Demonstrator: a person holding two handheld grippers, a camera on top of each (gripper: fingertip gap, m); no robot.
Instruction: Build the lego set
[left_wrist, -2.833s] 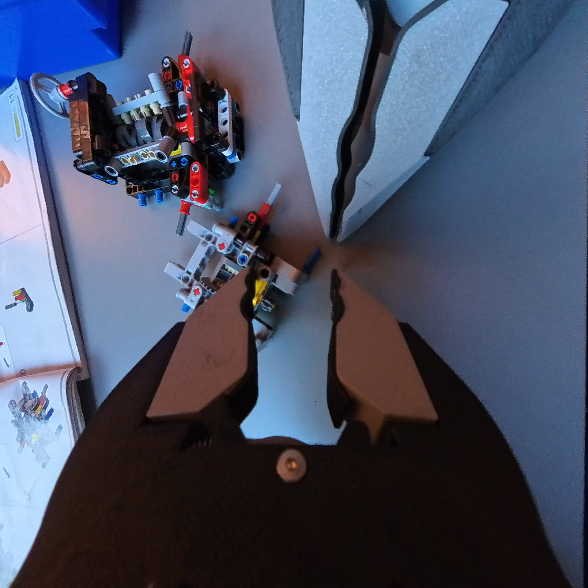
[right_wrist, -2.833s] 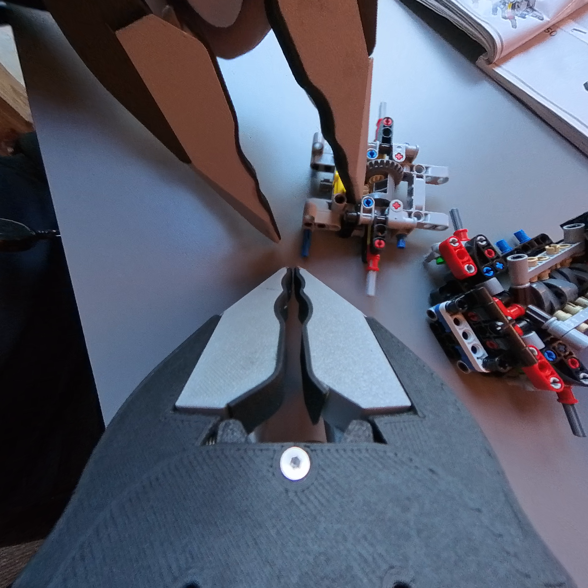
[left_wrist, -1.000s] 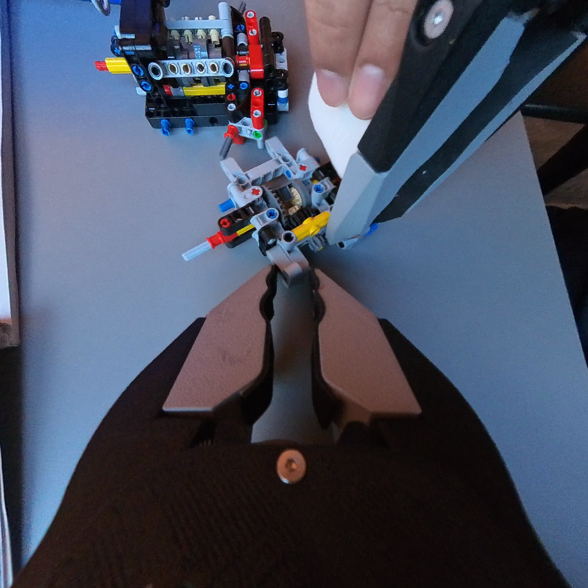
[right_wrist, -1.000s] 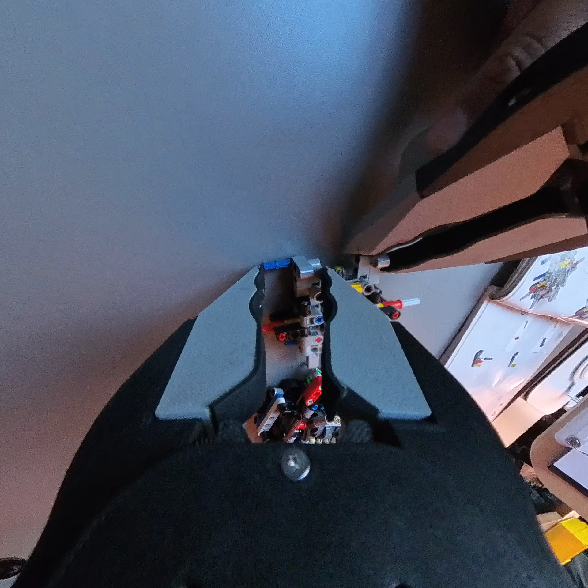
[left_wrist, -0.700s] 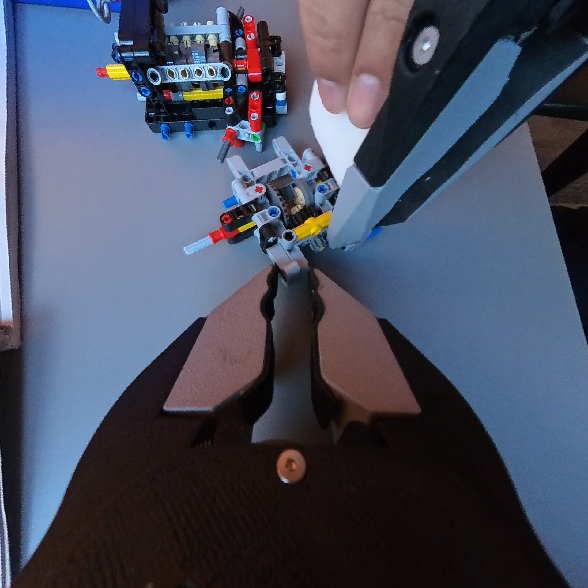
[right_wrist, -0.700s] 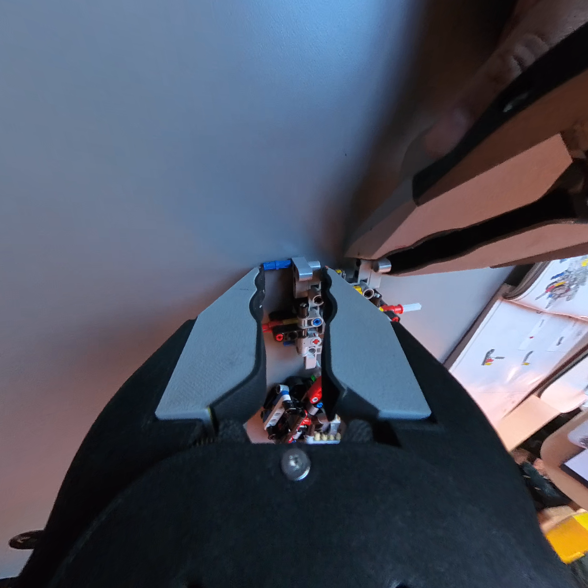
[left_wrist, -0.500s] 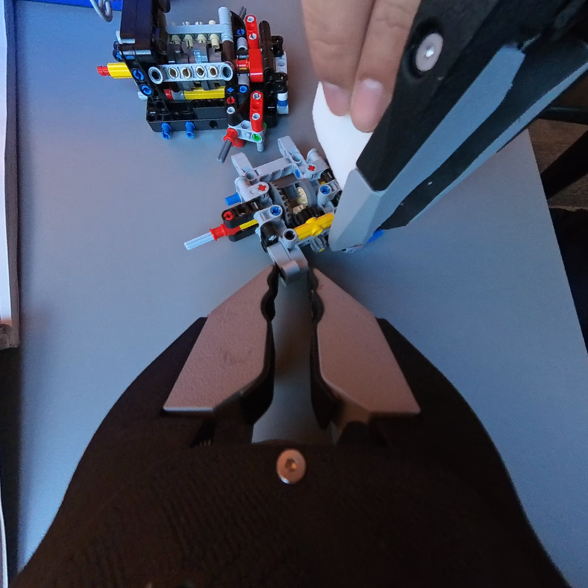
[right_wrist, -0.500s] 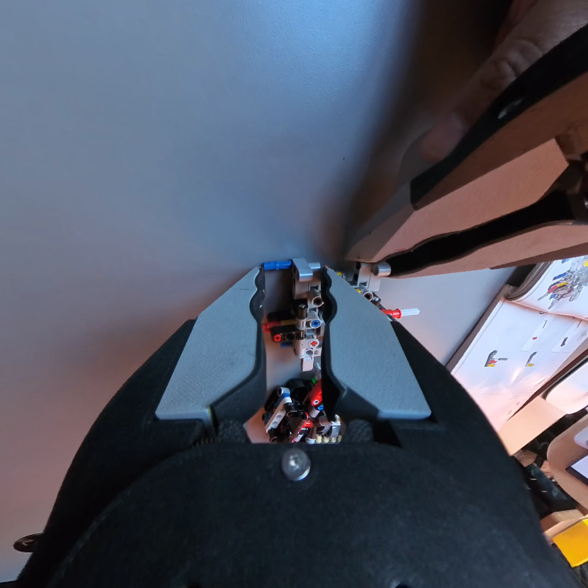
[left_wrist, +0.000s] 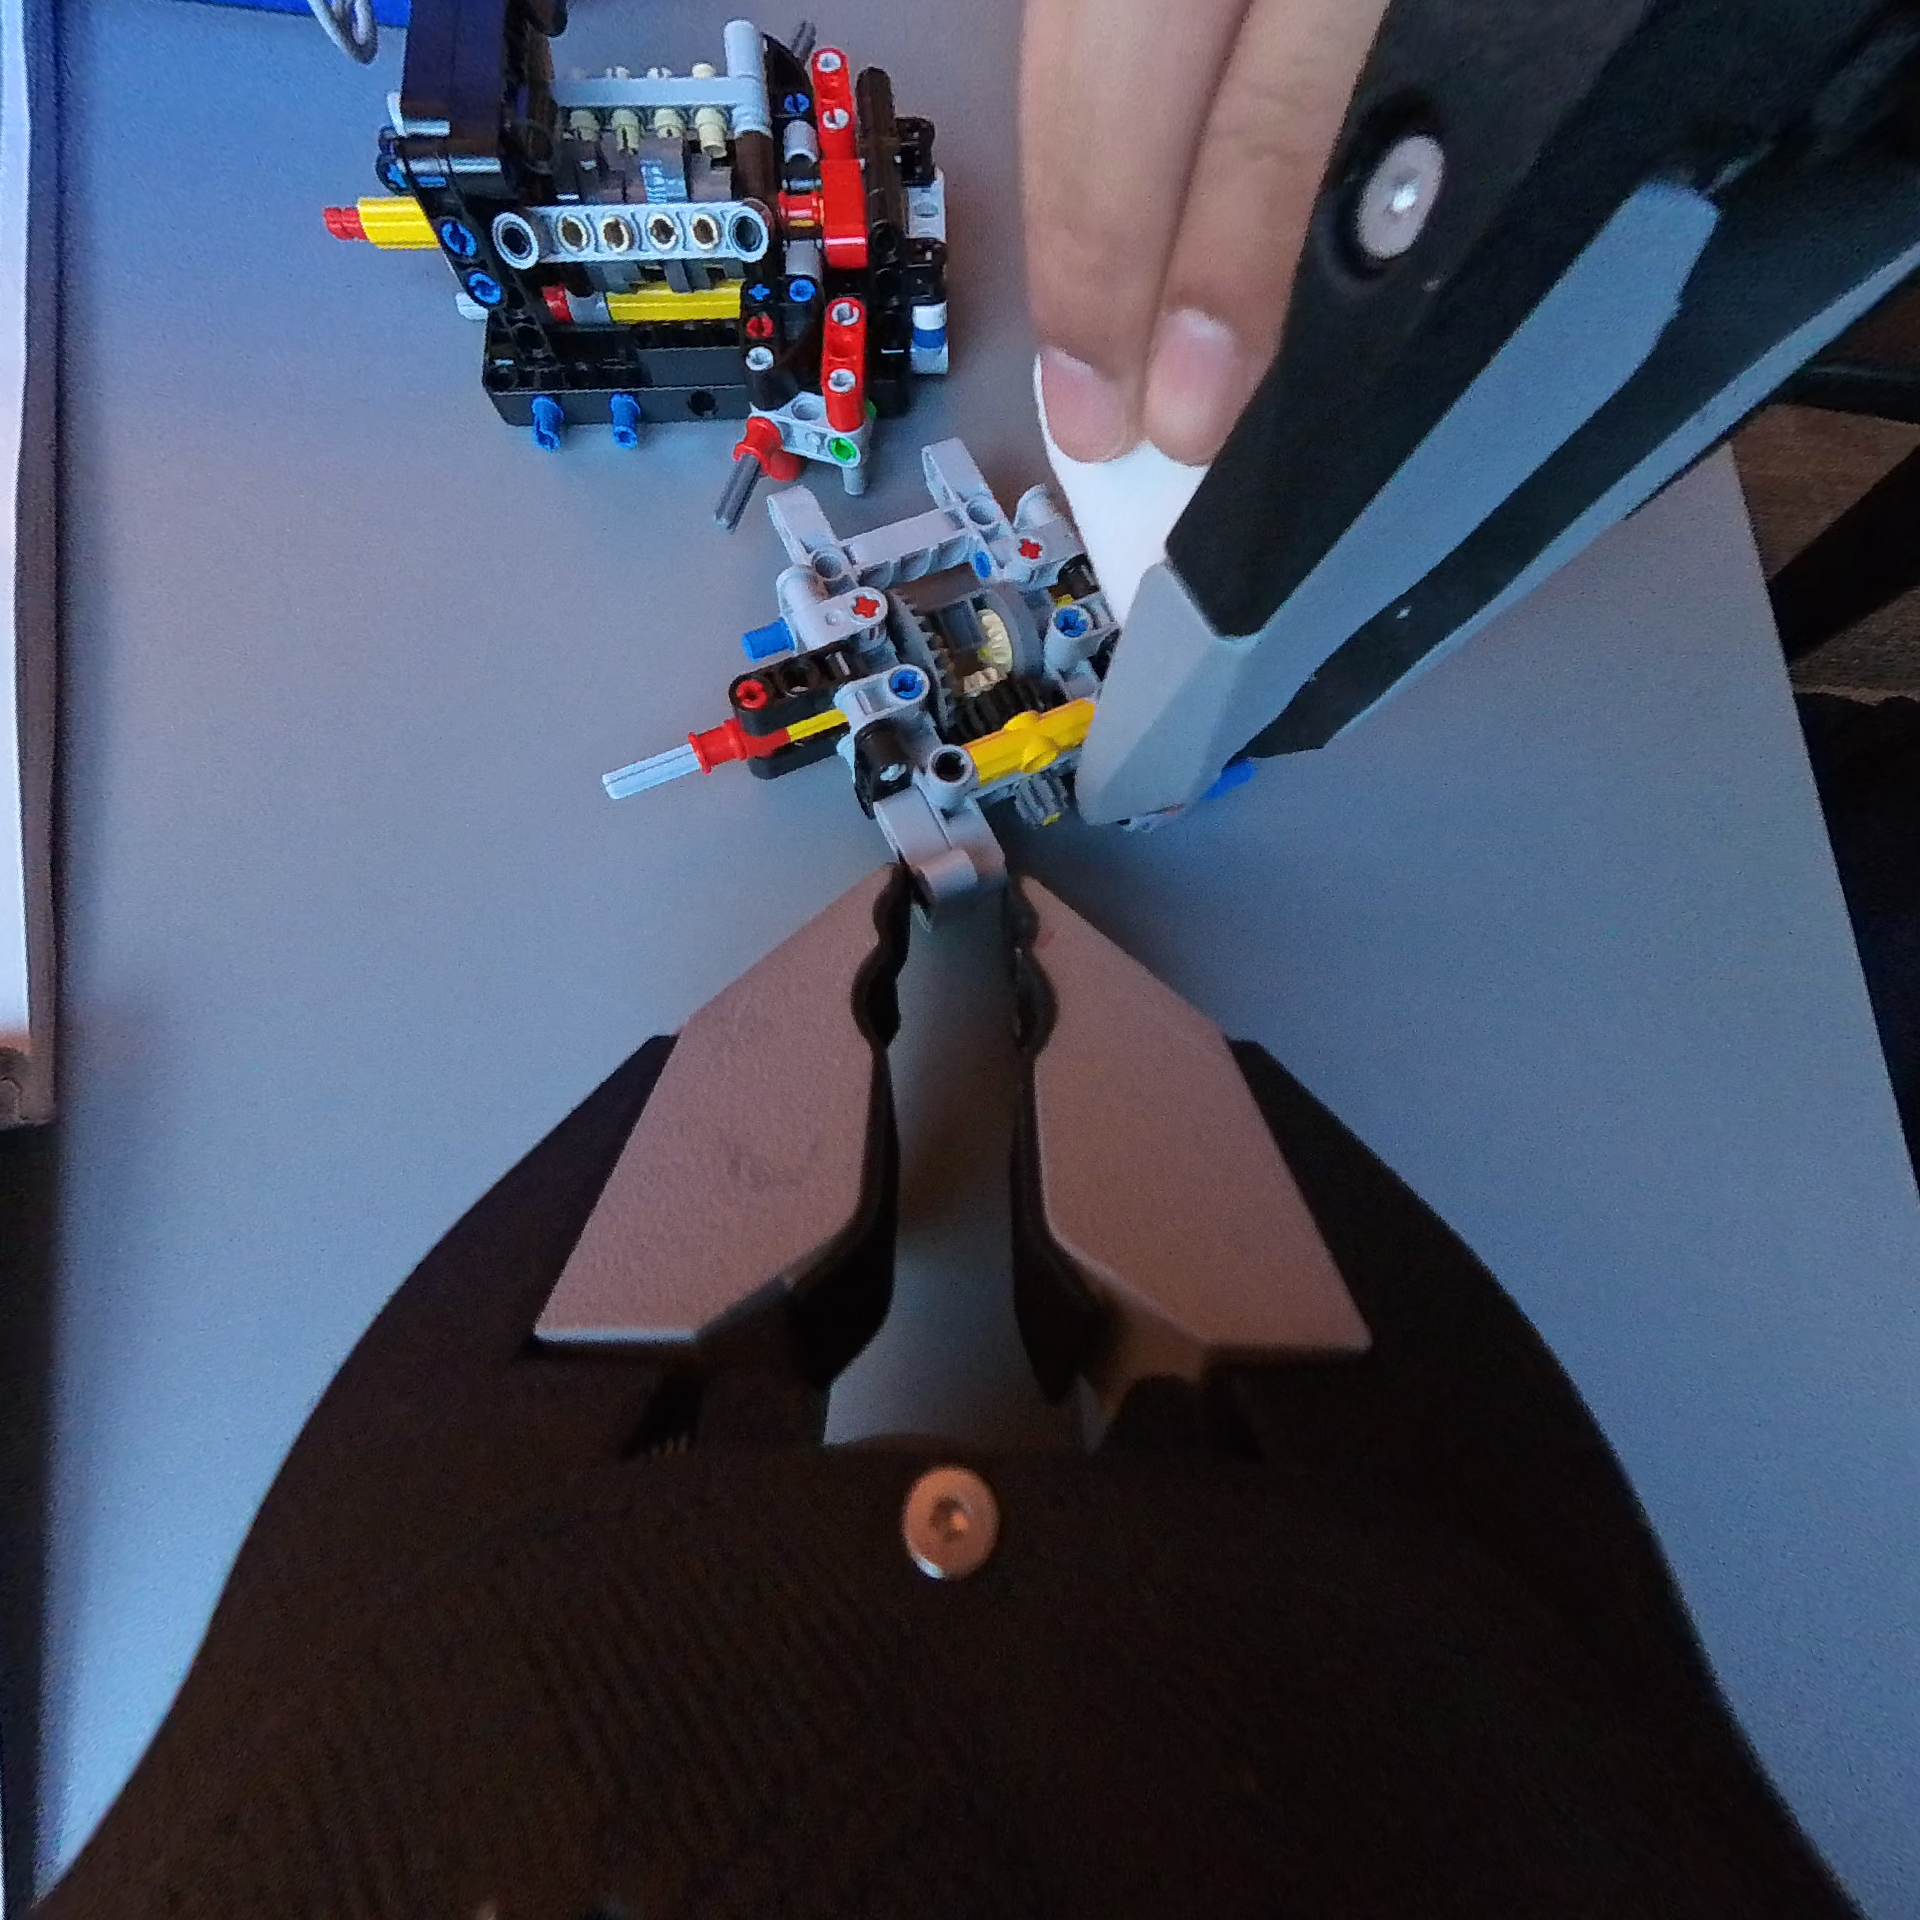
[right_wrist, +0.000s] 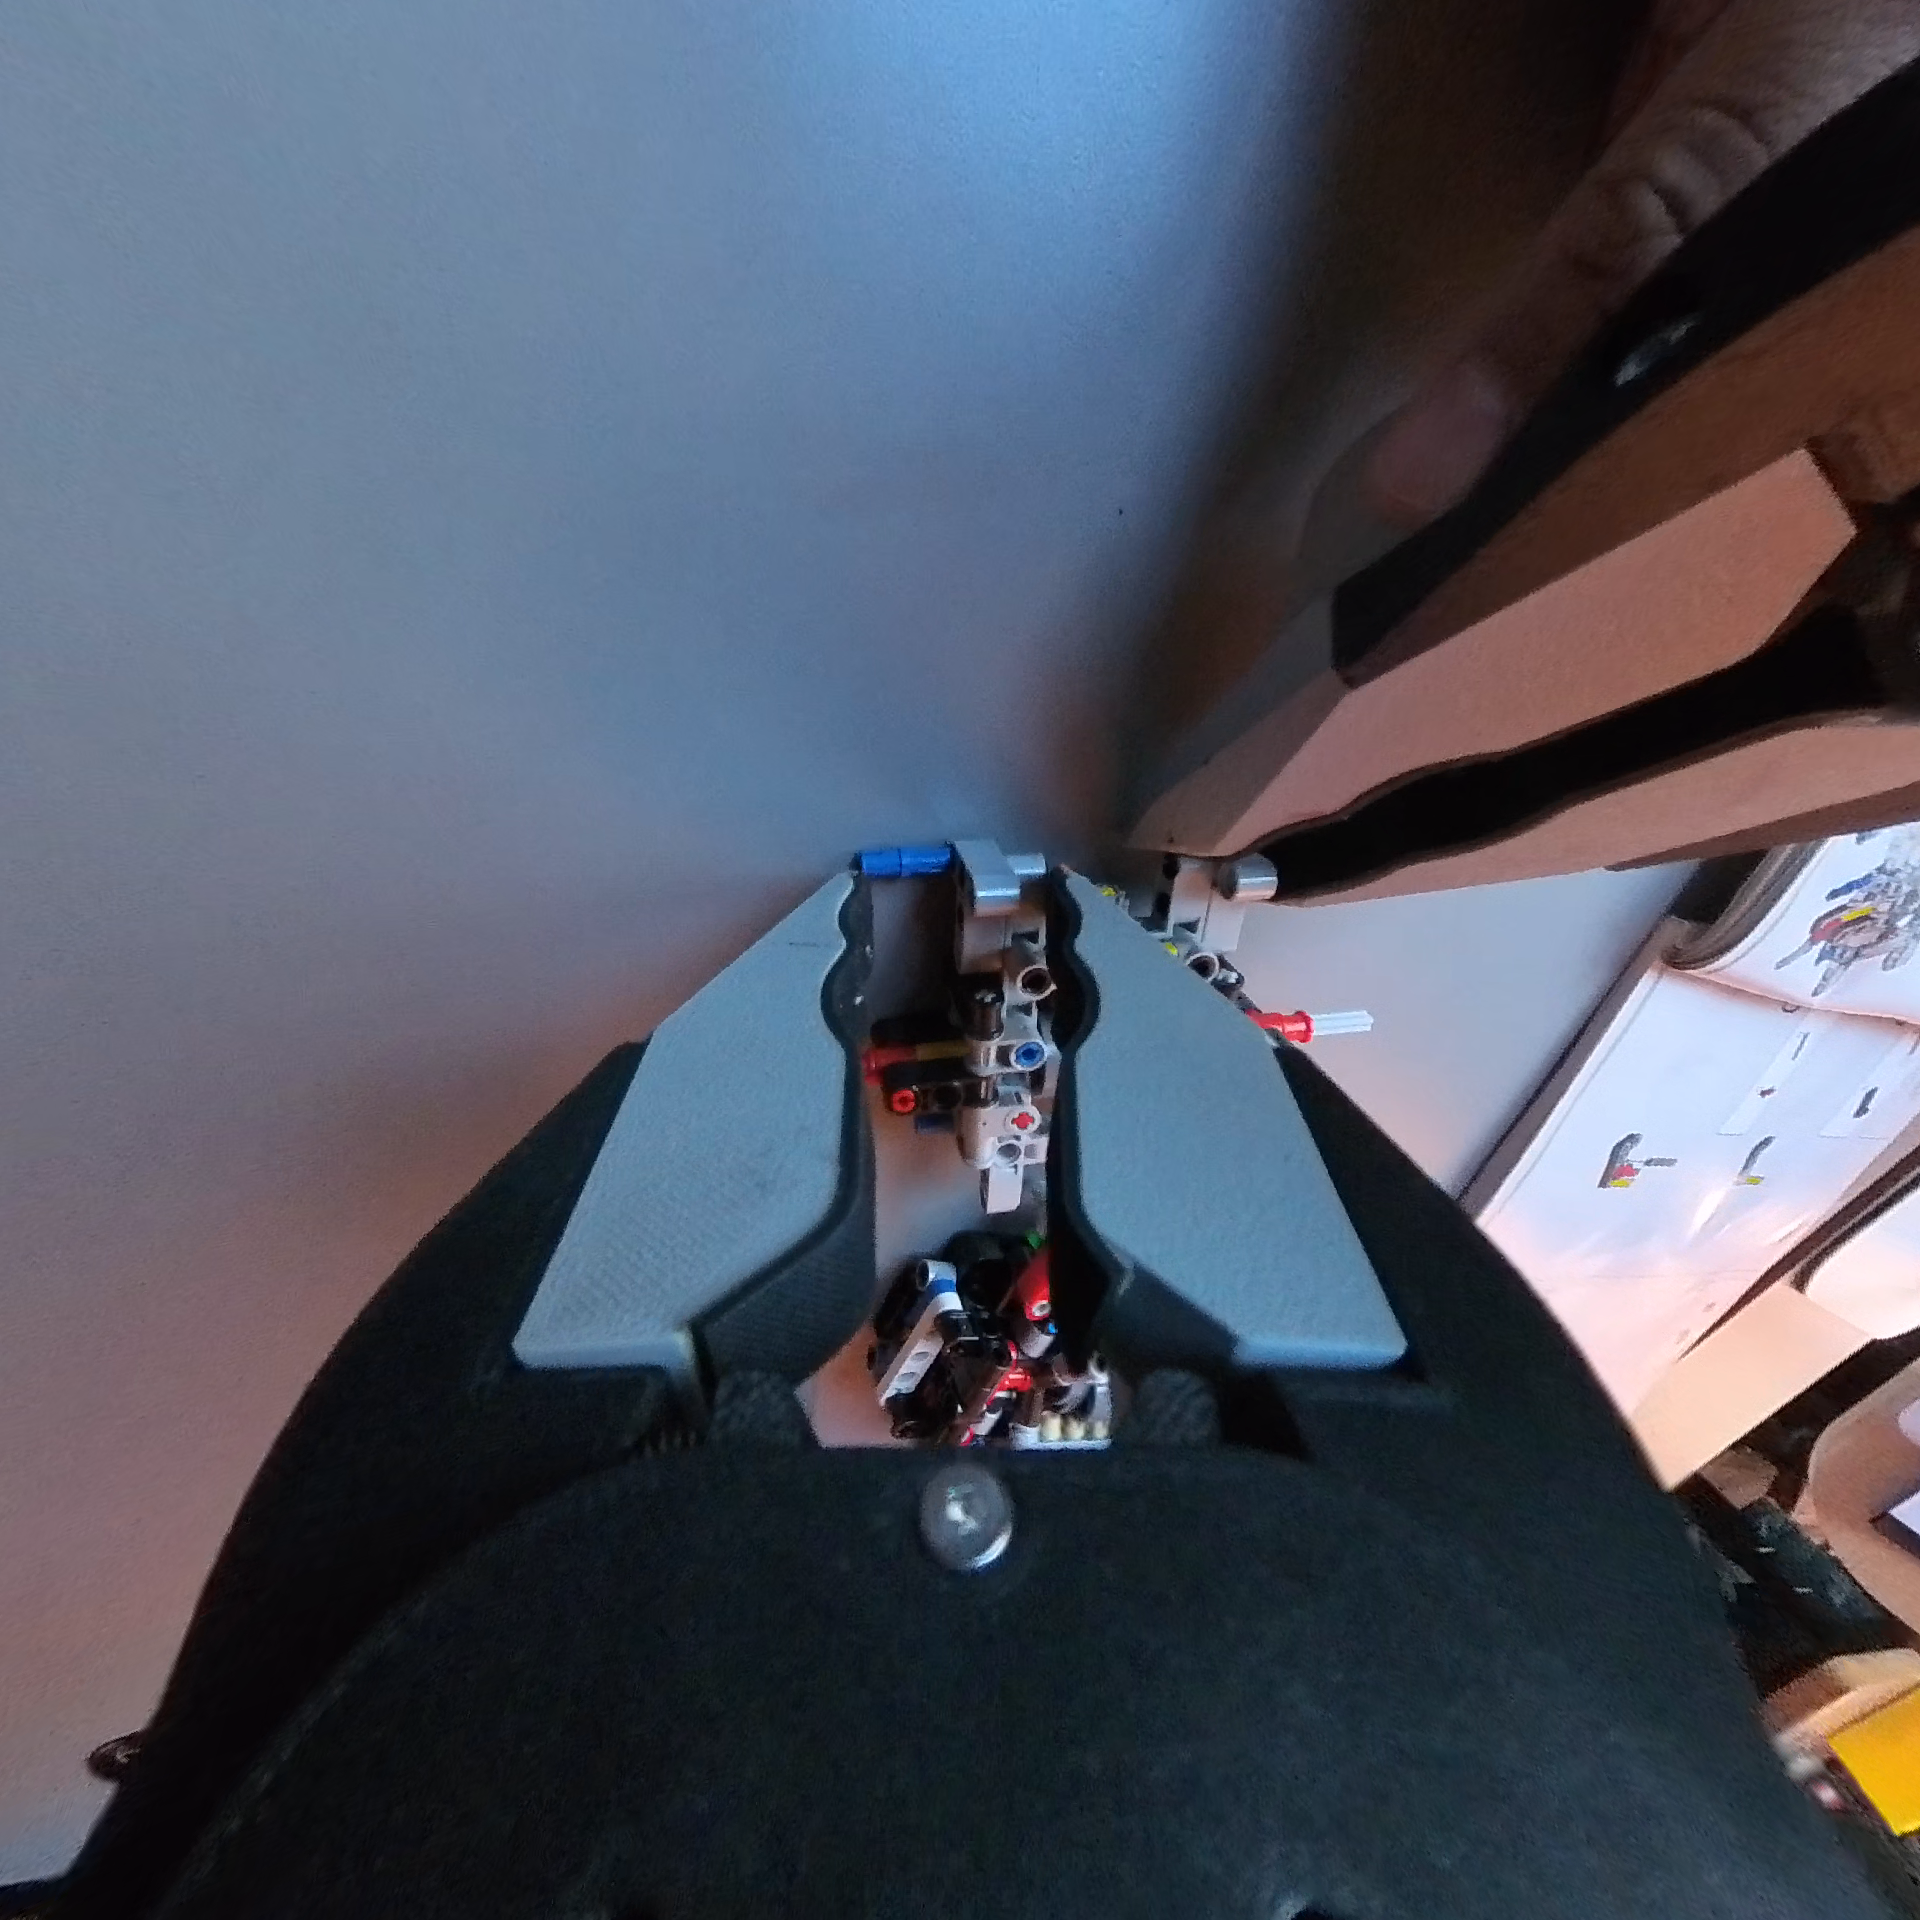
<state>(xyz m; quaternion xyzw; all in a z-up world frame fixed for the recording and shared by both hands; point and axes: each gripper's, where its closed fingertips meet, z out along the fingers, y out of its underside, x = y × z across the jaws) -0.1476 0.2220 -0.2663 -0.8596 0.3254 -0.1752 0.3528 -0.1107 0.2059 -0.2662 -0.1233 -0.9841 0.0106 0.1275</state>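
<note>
Left gripper (left_wrist: 954, 891): brown fingers narrowly parted, closed on the grey connector arm (left_wrist: 940, 842) that projects from the near end of the small grey gear assembly (left_wrist: 935, 665); both pads appear to press on it.

Right gripper (right_wrist: 954, 883): grey fingers moderately parted, straddling the far-right side of the gear assembly; a grey block and blue pin (right_wrist: 902, 860) lie between them. Contact at the pads cannot be told.

The gear assembly rests on the grey table (left_wrist: 312, 831). Beyond it stands a larger black-and-red brick build (left_wrist: 675, 239). Left of it lies an open instruction booklet (right_wrist: 1714, 1122).
</note>
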